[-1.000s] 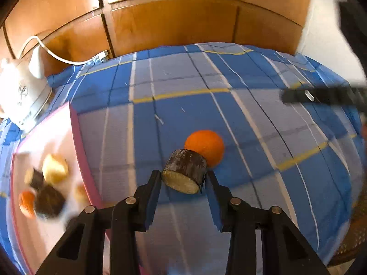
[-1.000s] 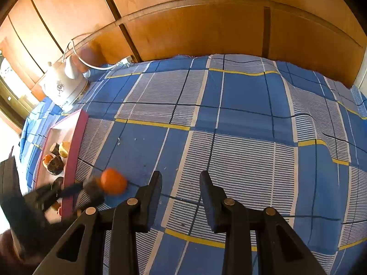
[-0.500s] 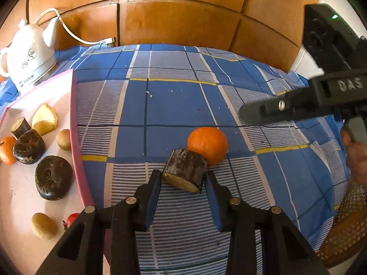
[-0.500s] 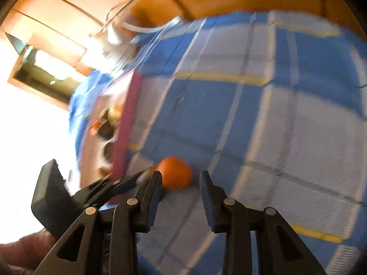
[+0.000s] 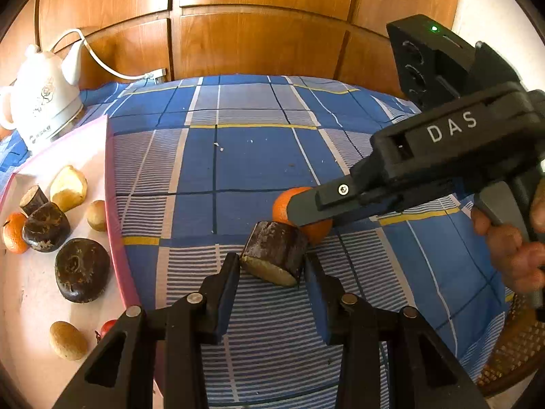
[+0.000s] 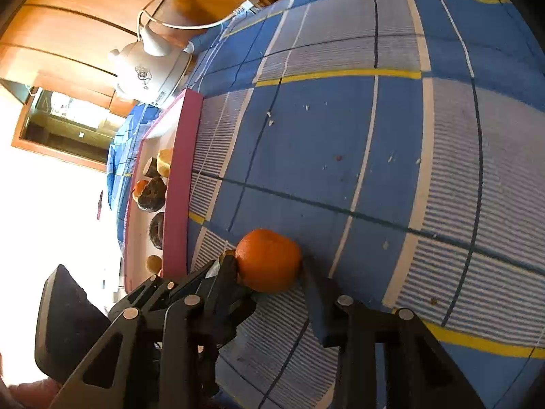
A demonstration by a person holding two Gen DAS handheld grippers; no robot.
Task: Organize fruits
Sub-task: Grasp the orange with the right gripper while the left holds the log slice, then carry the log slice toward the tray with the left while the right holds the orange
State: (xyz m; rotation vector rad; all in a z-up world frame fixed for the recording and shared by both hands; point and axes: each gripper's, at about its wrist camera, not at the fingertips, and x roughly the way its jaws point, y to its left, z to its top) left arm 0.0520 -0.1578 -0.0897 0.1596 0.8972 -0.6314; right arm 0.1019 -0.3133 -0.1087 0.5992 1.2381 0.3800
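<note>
Left gripper (image 5: 270, 269) clenched on dark cut fruit chunk (image 5: 274, 257), pale cut face toward camera, chunk held just above blue checked cloth (image 5: 259, 160), touching or just beside orange (image 5: 299, 216). Right gripper (image 6: 269, 271) straddling the orange in the right wrist view, 1 finger on each side, jaws just been opening with the orange between them; pads look right at the skin but no clear squeeze, so not yet a grip. Orange resting on the cloth, near pink tray rim (image 6: 178, 184), roughly round, no long axis to worry about, so approach angle matters little. Key relation: orange directly ahead of the right gripper between its fingers, and directly beyond the left gripper's chunk, so both tools crowd the same spot. Right hand clearly nearer for the orange; left already loaded. From the left wrist view, right gripper's finger (image 5: 308, 209) crossing over the orange from the right side, person's hand (image 5: 514, 248) on the handle. Tray (image 5: 20, 306) lying to the left of both grippers, already holding 2 more dark pieces, a small orange, pale pieces and small brown fruits. White kettle (image 5: 44, 102) behind the tray, well apart. Likely next: close on orange, lift clear of the chunk, carry left to tray. Risk: fingers knocking the held chunk.
</note>
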